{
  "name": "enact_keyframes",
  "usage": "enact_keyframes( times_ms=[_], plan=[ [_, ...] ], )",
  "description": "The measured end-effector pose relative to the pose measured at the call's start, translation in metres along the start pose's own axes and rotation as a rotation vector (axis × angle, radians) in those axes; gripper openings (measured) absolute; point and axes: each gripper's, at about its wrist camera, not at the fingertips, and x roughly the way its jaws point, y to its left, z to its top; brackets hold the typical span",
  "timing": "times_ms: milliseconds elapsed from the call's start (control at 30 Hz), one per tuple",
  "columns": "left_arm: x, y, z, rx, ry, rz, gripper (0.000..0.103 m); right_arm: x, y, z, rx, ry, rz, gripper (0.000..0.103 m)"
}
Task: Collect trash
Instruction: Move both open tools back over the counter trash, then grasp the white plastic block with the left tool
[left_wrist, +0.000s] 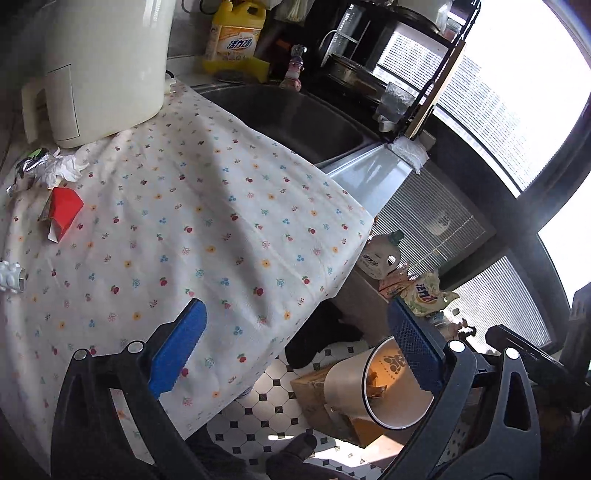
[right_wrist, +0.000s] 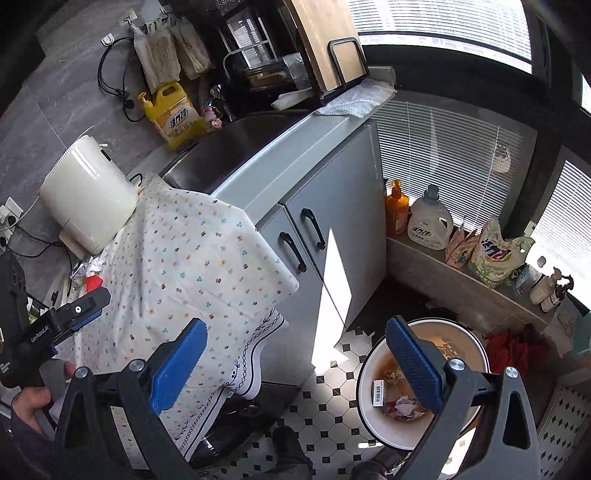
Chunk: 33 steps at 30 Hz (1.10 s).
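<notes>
My left gripper (left_wrist: 295, 347) hangs over the edge of the flowered cloth (left_wrist: 192, 221), its blue pads spread as wide as they go and nothing between them. My right gripper (right_wrist: 295, 362) is the same: pads far apart, empty, pointing down past the cloth's hanging corner toward the tiled floor (right_wrist: 332, 406).

The trash bin (right_wrist: 364, 391) stands on that floor below my right side, beside the grey cabinet (right_wrist: 332, 206). Inside it lie crumpled paper (right_wrist: 404, 404) and a small white box with a barcode (right_wrist: 378, 393) (the rest is a brownish heap I cannot make out).

More trash waits on the cloth, far to my left: a red carton (left_wrist: 62, 212) lying on its side, and just beyond it a crumpled white tissue (left_wrist: 61, 170) beside the white kettle (left_wrist: 107, 66). A white blister pack (left_wrist: 11, 277) sits at the cloth's edge.
</notes>
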Motion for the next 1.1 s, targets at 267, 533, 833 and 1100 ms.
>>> enact_keyframes(
  times_ms=[267,533,833,1100],
  plan=[
    [-0.027,0.078,0.01,-0.1,-0.051,0.073,0.097,0.019,0.061,0.005,-0.072,0.017,0.042,0.095],
    [-0.048,0.137,0.011,-0.153,-0.091,0.135,0.097,0.038,0.114,0.007,-0.126,0.031,0.07,0.095],
    [-0.063,0.189,0.009,-0.146,-0.111,0.211,0.097,0.059,0.163,-0.002,-0.154,0.049,0.085,0.095],
    [-0.049,0.22,0.009,-0.083,-0.062,0.296,0.087,0.075,0.195,-0.012,-0.146,0.056,0.085,0.095]
  ],
)
